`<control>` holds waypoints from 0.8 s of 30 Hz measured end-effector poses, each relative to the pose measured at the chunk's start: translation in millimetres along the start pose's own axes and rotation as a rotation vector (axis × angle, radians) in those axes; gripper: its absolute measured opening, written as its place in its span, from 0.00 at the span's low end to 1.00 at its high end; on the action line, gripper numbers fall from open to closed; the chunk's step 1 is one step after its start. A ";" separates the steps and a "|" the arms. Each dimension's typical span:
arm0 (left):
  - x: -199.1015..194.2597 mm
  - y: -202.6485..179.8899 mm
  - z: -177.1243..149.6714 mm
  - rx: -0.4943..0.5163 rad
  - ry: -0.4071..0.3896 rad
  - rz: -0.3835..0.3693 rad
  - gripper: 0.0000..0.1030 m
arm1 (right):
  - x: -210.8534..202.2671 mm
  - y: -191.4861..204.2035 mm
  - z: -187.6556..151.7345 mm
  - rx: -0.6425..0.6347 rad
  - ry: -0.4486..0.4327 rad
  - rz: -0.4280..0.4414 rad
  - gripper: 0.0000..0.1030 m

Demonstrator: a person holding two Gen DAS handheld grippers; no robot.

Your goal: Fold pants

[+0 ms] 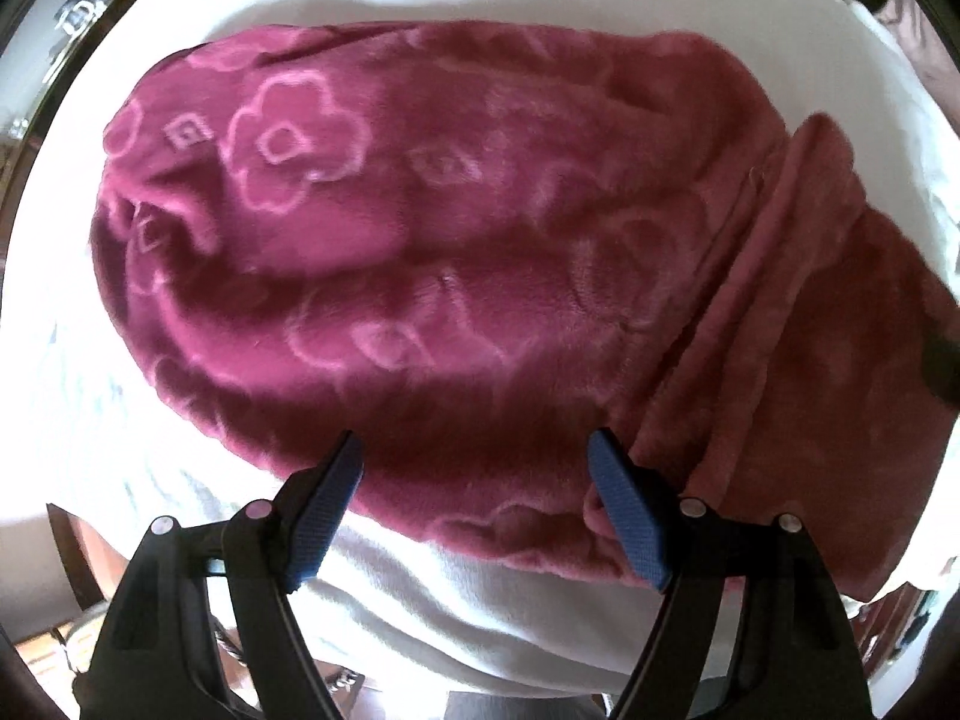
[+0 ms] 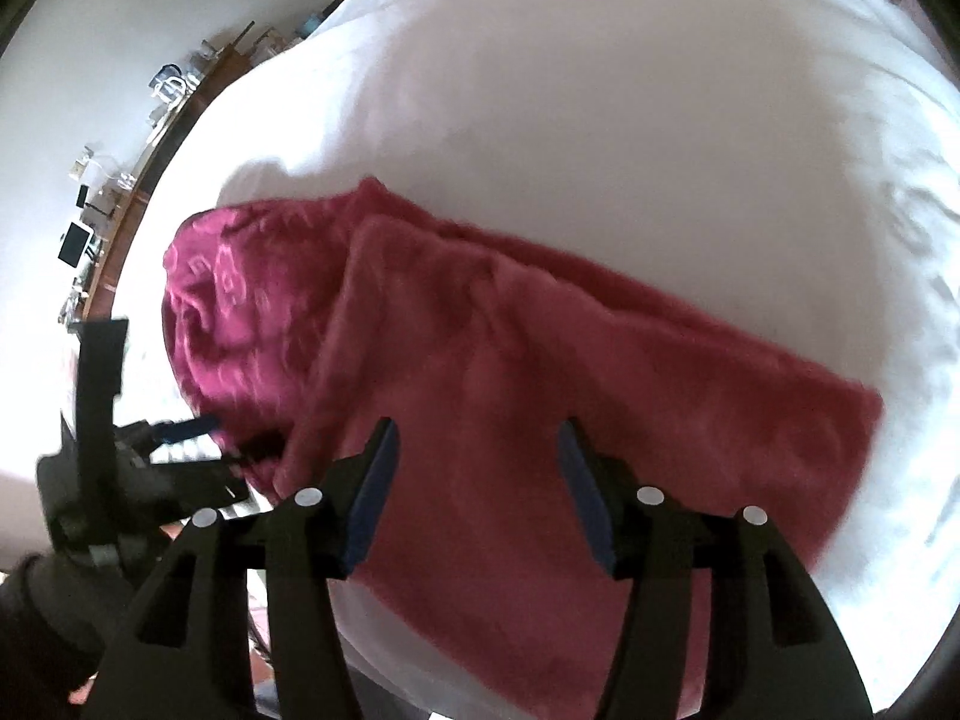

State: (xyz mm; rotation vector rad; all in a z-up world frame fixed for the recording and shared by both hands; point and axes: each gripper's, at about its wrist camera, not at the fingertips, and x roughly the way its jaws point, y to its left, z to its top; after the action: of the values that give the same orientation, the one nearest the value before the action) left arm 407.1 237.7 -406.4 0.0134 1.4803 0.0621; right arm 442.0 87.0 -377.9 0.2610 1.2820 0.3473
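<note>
The pants (image 1: pixel 456 264) are plush magenta fleece with a paler flower pattern, lying folded on a white bed sheet (image 1: pixel 420 618). In the right wrist view the pants (image 2: pixel 540 396) stretch from upper left to lower right, with a plain pink layer folded over the patterned part. My left gripper (image 1: pixel 477 450) is open, its blue-padded fingers (image 1: pixel 324 522) just above the near edge of the pants. It also shows in the right wrist view (image 2: pixel 198 438) at the pants' left edge. My right gripper (image 2: pixel 477 438) is open and empty above the plain layer.
The white sheet (image 2: pixel 600 120) covers the bed well beyond the pants. A wooden shelf with small objects (image 2: pixel 120 198) runs along the wall at the far left. The bed's near edge (image 1: pixel 480 678) lies just below my left gripper.
</note>
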 end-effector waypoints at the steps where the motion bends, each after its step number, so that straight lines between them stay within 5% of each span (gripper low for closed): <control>1: -4.2 6.3 -3.2 -0.024 0.002 -0.011 0.75 | -1.5 -2.1 -5.1 0.001 0.001 0.002 0.55; 10: -24.2 83.2 -19.9 -0.180 -0.021 -0.021 0.75 | -2.7 -6.8 -26.2 0.040 0.005 0.016 0.55; 24: -2.5 245.1 26.6 -0.479 -0.083 -0.132 0.82 | 4.2 43.8 -11.2 0.124 -0.019 -0.029 0.65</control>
State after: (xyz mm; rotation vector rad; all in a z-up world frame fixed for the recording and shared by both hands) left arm 425.2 483.1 -390.0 -0.4633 1.3491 0.3038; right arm 427.5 128.9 -368.1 0.3499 1.2890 0.2402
